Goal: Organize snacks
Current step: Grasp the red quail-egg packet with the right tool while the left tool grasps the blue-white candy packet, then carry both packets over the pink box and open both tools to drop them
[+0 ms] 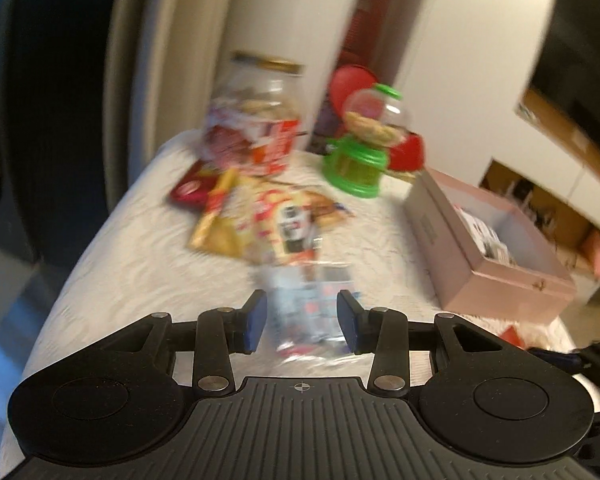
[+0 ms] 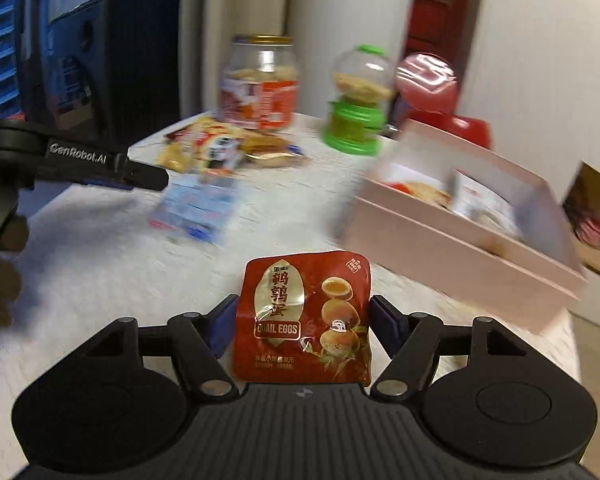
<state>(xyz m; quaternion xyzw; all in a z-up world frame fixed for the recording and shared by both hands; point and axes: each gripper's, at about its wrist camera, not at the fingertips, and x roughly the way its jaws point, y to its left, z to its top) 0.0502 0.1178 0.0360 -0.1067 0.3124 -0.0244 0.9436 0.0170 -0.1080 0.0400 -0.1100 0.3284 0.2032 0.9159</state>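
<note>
The white surface (image 1: 140,248) holds everything, and the pink box (image 2: 452,240) sits on its right side with a few snacks already inside, so some of the job looks done. A big jar (image 1: 256,120) and a green candy machine (image 1: 360,148) stand at the back. A pile of snack bags (image 1: 260,216) still lies in the middle, so a lot is left. The right claw (image 2: 304,328) is clamped on a red quail egg packet (image 2: 304,320), held up near the box. The left claw (image 1: 302,320) is wide apart, with a blurry blue packet (image 1: 308,312) lying between its fingers, not yet squeezed.
</note>
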